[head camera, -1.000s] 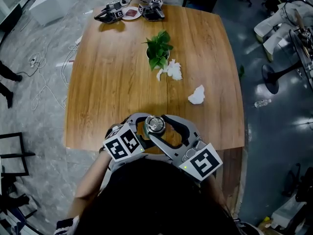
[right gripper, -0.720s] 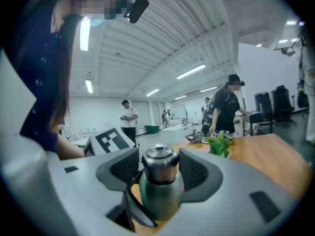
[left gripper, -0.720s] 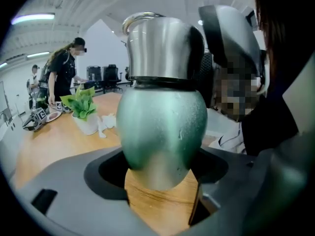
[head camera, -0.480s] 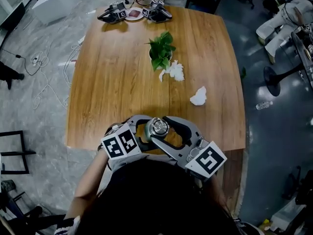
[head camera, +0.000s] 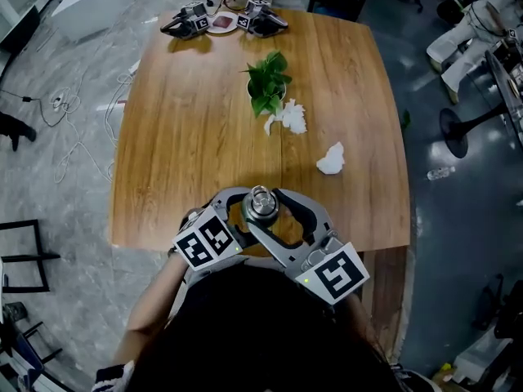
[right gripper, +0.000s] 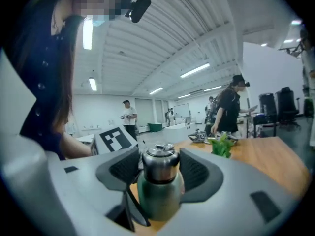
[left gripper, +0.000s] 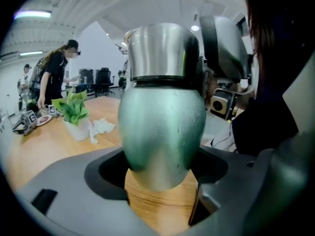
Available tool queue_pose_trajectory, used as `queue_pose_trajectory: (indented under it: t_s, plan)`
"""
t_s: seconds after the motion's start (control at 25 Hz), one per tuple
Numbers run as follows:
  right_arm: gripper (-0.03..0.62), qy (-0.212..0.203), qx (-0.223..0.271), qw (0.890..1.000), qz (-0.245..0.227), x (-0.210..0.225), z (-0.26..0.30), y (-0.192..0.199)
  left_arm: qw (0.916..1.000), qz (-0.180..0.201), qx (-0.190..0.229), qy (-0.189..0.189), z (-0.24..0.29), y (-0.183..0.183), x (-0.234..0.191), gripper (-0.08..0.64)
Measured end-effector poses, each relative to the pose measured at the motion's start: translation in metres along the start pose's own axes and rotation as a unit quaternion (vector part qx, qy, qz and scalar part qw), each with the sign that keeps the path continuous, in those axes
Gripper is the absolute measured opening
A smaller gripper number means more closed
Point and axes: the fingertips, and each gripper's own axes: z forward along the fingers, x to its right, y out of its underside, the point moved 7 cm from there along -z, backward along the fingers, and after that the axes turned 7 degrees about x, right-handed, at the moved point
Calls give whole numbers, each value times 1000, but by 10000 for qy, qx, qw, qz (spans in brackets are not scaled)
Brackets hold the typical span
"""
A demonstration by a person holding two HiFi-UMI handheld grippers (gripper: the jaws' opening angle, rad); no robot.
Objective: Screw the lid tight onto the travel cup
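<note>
Near table [head camera: 188,153] edge: cup [left gripper: 162,132] under lid [head camera: 261,203], between left gripper [head camera: 243,211] and right gripper [head camera: 265,207]. Behind, mid-table: plant [head camera: 268,84], tissues [head camera: 288,118] just right of it; spare grippers [head camera: 186,21] at far edge.

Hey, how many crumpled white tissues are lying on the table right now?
2. One tissue lies right beside the potted plant, on its near side, and could be several pieces. The other tissue lies alone toward the table's right edge.

Rounded green metal travel cup [left gripper: 162,132], satin and faintly speckled, glossy polished steel lid [left gripper: 157,50], matt grey plastic left gripper [left gripper: 160,166] and right gripper [right gripper: 157,168], smooth grained brown wooden table [head camera: 196,137], crumpled white paper tissue [head camera: 330,159]
</note>
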Motion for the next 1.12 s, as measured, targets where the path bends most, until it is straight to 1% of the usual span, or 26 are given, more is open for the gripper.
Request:
queue_pose_trajectory:
  t_s: [0.08, 0.12, 0.16, 0.2, 0.24, 0.28, 0.36, 0.4, 0.48, 0.56, 0.64, 0.68, 0.72, 0.76, 0.84, 0.88, 0.92, 0.96, 1.0, 1.04, 1.12]
  plan:
    - [246, -447, -161, 9989, -30, 2, -2, 0, 9986, 158, 71, 490, -2, 1, 3, 387]
    - [247, -623, -230, 9978, -71, 3, -2, 1, 9975, 266, 40, 658, -3, 2, 4, 387]
    - [249, -742, -278, 9968, -139, 3, -2, 3, 9968, 356, -30, 721, -2, 2, 4, 387]
    - [249, -774, -313, 9962, -250, 3, -1, 4, 9968, 403, -113, 680, -1, 3, 4, 387]
    - [247, -699, -336, 9962, -402, 2, 0, 5, 9975, 397, -182, 557, 0, 4, 3, 387]
    - [247, -525, -350, 9964, -573, 1, 1, 6, 9984, 349, -227, 380, 1, 4, 0, 387]
    - [244, -22, -363, 9959, -832, -1, 4, 8, 9994, 199, -280, -30, 2, 4, -5, 387]
    - [244, 224, -354, 9955, -855, -1, 5, 9, 9992, 123, -303, -225, 2, 4, -7, 387]
    - [244, 609, -291, 9954, -676, 0, 7, 11, 9977, -25, -345, -577, 3, 4, -9, 387]
    - [244, 876, -221, 9951, -396, 4, 7, 12, 9950, -163, -392, -906, 3, 3, -9, 387]
    - [244, 972, -209, 9947, -245, 8, 6, 12, 9921, -243, -448, -1149, 3, 4, -9, 387]
    - [244, 924, -207, 9953, -212, 9, 6, 13, 9916, -263, -452, -1186, 4, 4, -8, 387]
    - [244, 787, -206, 9965, -181, 8, 5, 13, 9923, -264, -424, -1133, 5, 5, -7, 387]
    - [244, 559, -211, 9981, -142, 6, 5, 12, 9943, -229, -365, -980, 5, 5, -6, 388]
    - [245, 4, -250, 9997, -72, 4, 5, 10, 9988, -9, -223, -433, 4, 5, -2, 387]
    - [247, -228, -285, 9993, -78, 5, 4, 9, 9996, 155, -189, -134, 3, 4, 0, 387]
    - [246, -400, -328, 9986, -122, 6, 2, 8, 9993, 304, -200, 101, 2, 4, 1, 387]
    - [245, -498, -373, 9979, -193, 7, 1, 9, 9986, 408, -249, 235, 2, 3, 1, 387]
    - [246, -511, -406, 9975, -272, 8, 1, 9, 9981, 460, -313, 260, 2, 3, 0, 387]
    - [245, -439, -407, 9976, -341, 9, 1, 10, 9980, 469, -367, 194, 2, 3, -1, 387]
    - [247, -78, -304, 9988, -376, 11, 2, 10, 9985, 380, -388, -94, 3, 1, -5, 387]
